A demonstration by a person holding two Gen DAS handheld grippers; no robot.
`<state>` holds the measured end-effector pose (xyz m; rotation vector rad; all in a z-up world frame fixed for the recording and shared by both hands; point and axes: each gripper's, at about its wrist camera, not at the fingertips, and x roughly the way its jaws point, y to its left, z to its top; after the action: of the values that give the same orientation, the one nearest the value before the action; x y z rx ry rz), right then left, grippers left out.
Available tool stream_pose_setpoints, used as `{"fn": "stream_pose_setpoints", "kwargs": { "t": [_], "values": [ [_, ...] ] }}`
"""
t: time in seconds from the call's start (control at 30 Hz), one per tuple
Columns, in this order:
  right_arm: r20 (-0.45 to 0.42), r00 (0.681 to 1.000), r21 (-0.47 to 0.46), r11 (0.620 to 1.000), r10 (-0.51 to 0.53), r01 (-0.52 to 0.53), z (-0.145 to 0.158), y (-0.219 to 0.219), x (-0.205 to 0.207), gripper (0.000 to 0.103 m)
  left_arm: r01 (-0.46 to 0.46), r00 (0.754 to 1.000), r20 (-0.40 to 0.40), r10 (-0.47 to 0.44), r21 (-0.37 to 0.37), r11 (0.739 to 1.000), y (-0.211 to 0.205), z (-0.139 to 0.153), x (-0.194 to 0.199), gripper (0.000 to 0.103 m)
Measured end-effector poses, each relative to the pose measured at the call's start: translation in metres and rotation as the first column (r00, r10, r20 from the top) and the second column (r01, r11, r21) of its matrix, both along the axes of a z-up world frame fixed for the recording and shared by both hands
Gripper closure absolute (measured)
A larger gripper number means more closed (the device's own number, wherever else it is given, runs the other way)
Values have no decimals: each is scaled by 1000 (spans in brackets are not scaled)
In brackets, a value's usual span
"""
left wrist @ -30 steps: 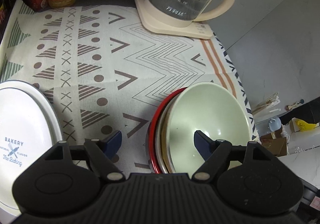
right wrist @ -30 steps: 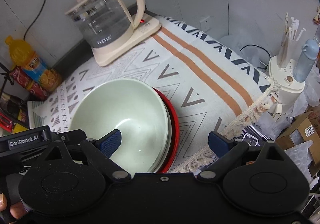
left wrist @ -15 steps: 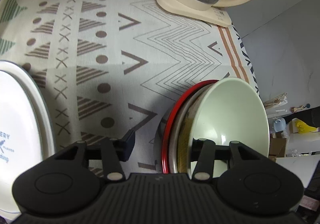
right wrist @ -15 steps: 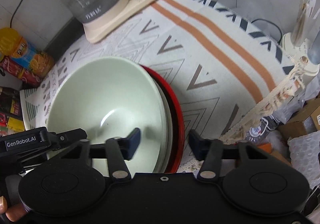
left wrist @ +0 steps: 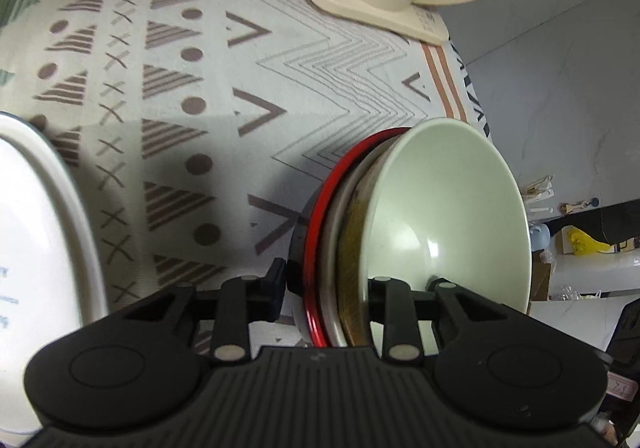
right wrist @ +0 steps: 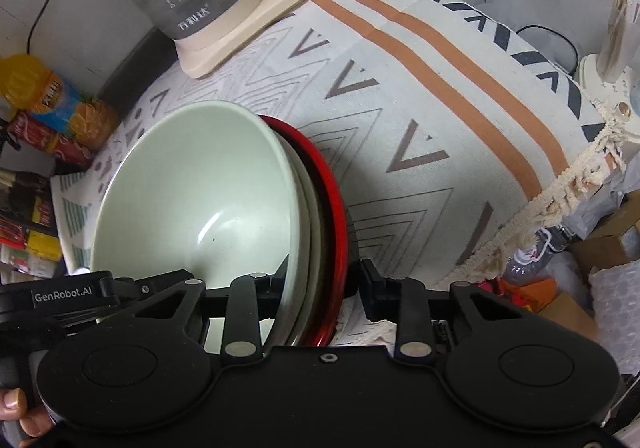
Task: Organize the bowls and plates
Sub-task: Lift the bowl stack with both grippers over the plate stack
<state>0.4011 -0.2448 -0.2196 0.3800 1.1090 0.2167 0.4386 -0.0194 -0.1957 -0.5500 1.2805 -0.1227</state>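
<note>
The stack of bowls point(left wrist: 400, 232) sits on the patterned cloth point(left wrist: 192, 87) of the desk, with the left tool point(left wrist: 326, 290) and right tool point(right wrist: 322, 280) closing over opposite rims, so I judge an uneven lift could tip the green bowl point(right wrist: 208, 199) out.

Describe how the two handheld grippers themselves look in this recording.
Both are matte black plastic. The left gripper has a ribbed top between two round pivot housings. The right gripper has a smooth top with a centre screw. White "GenRobot.AI" lettering marks a black body at the right view's left edge.
</note>
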Motion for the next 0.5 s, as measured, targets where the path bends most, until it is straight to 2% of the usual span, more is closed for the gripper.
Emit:
{"fn": "stream_pose_setpoints", "kwargs": {
  "t": [0.5],
  "values": [
    [101, 991, 6, 997, 82, -83, 34, 44, -16, 72, -106, 992, 70, 105, -1, 994, 52, 43, -29, 74]
  ]
}}
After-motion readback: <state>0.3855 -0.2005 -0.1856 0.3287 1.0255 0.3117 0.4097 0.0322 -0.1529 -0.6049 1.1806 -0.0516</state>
